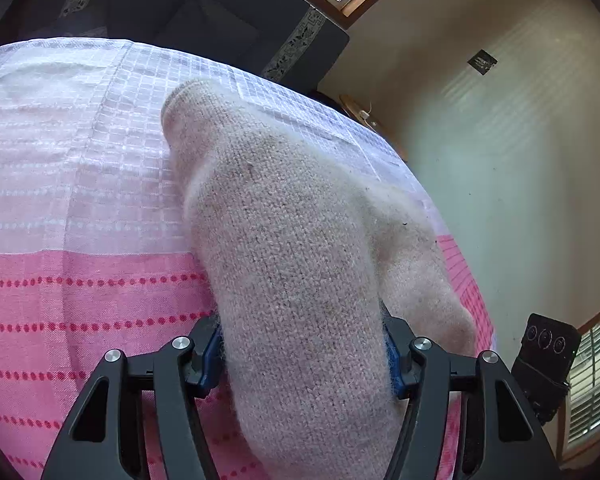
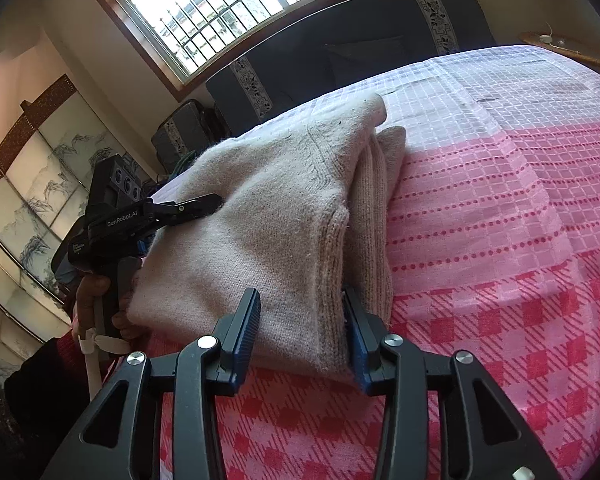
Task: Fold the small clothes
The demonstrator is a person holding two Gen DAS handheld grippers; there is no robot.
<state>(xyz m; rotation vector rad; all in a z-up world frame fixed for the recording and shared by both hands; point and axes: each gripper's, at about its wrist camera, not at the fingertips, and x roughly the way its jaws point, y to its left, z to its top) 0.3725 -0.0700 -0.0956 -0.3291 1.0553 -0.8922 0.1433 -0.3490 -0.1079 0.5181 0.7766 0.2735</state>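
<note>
1. Plainly, the left gripper [image 1: 306, 354] is half buried: a thick roll of the beige knit garment [image 1: 292, 248] fills the gap between its blue pads [image 1: 211, 354], which press both flanks, so it grips the roll
2. Its fingertips are hidden by wool; in the right wrist view only one black finger [image 2: 198, 205] shows against the fabric
3. The right gripper [image 2: 300, 336] stands partly open, straddling the garment's ribbed folded edge [image 2: 332, 264]; contact at the right pad cannot be judged
4. The garment, fuzzy and pilled, lies folded on a pink and white checked woven bedspread [image 2: 500, 240]
</note>
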